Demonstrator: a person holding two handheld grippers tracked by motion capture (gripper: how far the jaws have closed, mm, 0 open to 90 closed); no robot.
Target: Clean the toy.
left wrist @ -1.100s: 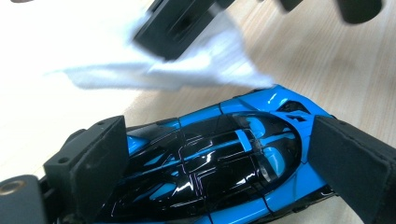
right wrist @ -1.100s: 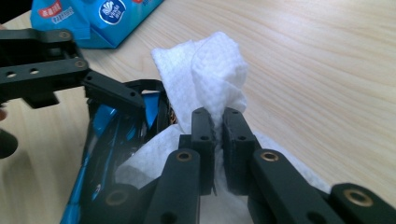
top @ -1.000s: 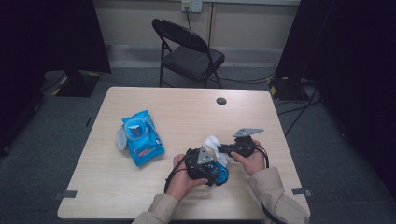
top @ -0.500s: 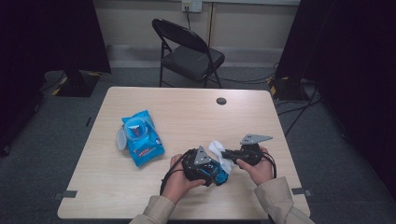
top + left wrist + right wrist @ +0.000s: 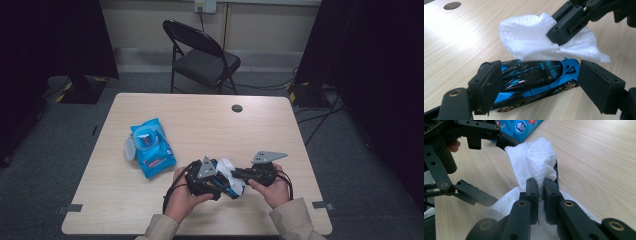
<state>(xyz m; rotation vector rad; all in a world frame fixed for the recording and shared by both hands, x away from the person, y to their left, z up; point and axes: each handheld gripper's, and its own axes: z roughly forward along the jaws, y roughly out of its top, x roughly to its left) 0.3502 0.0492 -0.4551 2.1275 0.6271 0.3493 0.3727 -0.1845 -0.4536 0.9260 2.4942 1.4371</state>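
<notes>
A blue and black toy car (image 5: 531, 77) lies lengthwise between the pads of my left gripper (image 5: 540, 82), low over the table (image 5: 200, 125). Those jaws have just been closing, and each pad now meets one end of the car. My right gripper (image 5: 540, 187) is shut on a crumpled white wipe (image 5: 536, 157) and holds it down on the car's roof. In the high view both grippers meet near the table's front edge, left gripper (image 5: 220, 184) and right gripper (image 5: 236, 174), with the wipe (image 5: 227, 167) between them.
A blue pack of wipes (image 5: 151, 146) with its lid flipped open lies on the table's left half. A round cable hole (image 5: 237, 108) sits near the far edge. A black folding chair (image 5: 205, 55) stands behind the table.
The right hand has drawn back toward the near edge with the wipe, dragging it over the car. The left hand has shifted slightly with the car.
</notes>
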